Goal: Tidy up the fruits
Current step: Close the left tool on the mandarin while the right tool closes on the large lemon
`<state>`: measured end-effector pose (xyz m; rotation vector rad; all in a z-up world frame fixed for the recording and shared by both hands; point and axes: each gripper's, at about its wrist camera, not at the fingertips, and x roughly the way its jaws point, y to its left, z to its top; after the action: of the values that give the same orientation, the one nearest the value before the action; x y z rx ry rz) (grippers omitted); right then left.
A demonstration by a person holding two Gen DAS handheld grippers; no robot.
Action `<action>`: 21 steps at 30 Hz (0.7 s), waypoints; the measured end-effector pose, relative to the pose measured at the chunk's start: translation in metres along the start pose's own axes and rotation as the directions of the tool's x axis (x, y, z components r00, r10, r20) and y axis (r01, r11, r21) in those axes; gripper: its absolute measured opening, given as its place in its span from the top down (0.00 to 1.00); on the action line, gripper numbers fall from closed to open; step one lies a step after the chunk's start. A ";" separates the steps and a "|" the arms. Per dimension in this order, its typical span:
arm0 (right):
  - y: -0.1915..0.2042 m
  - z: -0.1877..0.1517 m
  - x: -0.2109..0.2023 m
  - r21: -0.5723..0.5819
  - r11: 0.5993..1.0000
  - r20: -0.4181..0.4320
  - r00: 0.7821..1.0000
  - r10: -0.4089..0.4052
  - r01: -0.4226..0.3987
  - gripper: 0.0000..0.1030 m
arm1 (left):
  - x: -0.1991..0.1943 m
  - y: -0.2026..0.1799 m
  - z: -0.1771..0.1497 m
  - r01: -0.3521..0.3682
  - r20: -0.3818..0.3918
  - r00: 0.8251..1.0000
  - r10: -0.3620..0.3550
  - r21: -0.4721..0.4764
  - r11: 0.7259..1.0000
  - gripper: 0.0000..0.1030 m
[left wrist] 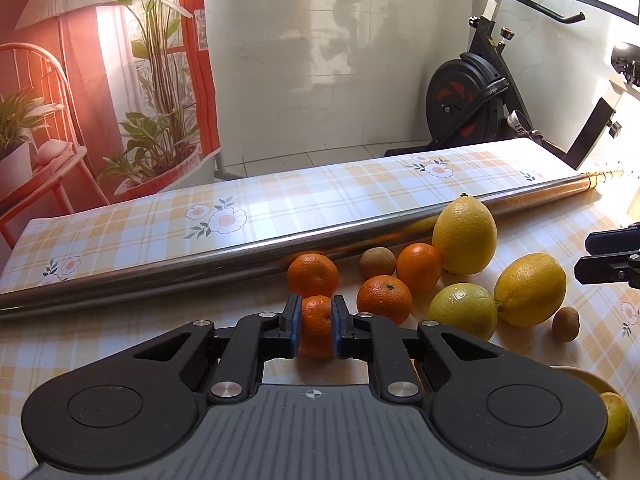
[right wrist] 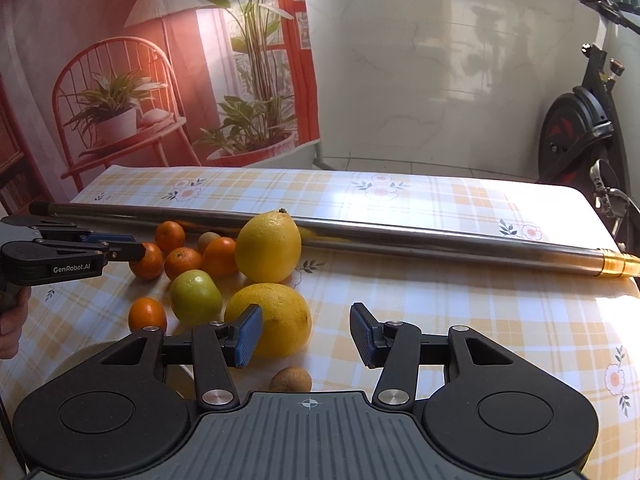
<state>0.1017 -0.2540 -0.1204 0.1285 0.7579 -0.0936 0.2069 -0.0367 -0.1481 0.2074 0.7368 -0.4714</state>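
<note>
Orange mandarin [left wrist: 316, 326] pinched between left hand-held gripper [left wrist: 316, 328] pads, right hand-held gripper [right wrist: 306, 334] spread wide — large lemon [right wrist: 276, 320] just beside its left pad

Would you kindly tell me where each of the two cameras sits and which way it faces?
Left wrist: rides the left claw, low over the table, facing the steel pole and wall; its pads grip a mandarin; the right claw's tip shows at right.
Right wrist: rides the open right claw, aimed across the fruit pile; a big lemon lies by its left finger; the left claw and a hand show at left.
Shared: the pole, the upright lemon, the exercise bike.
</note>
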 end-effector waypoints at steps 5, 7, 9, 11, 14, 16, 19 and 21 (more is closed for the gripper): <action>0.006 0.004 0.003 -0.020 1.000 -0.003 1.000 0.005 -0.005 0.56 | 0.001 0.001 -0.003 0.000 -0.018 1.000 0.000 -0.010 1.000 0.75; 0.008 0.005 0.002 -0.019 1.000 0.001 1.000 0.007 -0.007 0.56 | 0.003 0.004 -0.004 0.020 -0.030 0.999 -0.021 -0.027 0.999 0.62; 0.007 0.004 0.002 -0.016 1.000 0.000 1.000 0.009 -0.009 0.56 | 0.006 0.004 -0.004 0.010 -0.035 0.999 -0.011 -0.024 1.000 0.62; 0.006 0.003 0.003 -0.014 1.000 -0.005 1.000 0.011 -0.011 0.56 | 0.009 0.003 -0.005 0.005 -0.043 0.999 -0.006 -0.021 1.000 0.61; 0.005 0.001 0.004 -0.012 1.000 -0.012 1.000 0.009 -0.009 0.56 | 0.012 0.002 -0.004 -0.008 -0.042 0.999 0.008 -0.009 1.000 0.60; 0.004 0.000 0.005 -0.009 1.000 -0.017 1.000 0.008 -0.008 0.56 | 0.014 0.001 -0.004 -0.011 -0.046 0.999 0.011 -0.007 1.000 0.60; 0.004 -0.002 0.007 -0.007 1.000 -0.024 1.000 0.010 -0.010 0.56 | 0.016 -0.002 -0.003 -0.016 -0.042 0.999 0.016 0.003 1.000 0.60; 0.005 -0.002 0.009 -0.009 1.000 -0.029 0.999 0.015 -0.015 0.55 | 0.015 -0.003 -0.003 -0.021 -0.040 0.999 0.021 0.009 1.000 0.60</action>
<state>0.1077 -0.2496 -0.1275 0.1269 0.7860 -0.0742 0.2133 -0.0432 -0.1612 0.2331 0.7709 -0.4516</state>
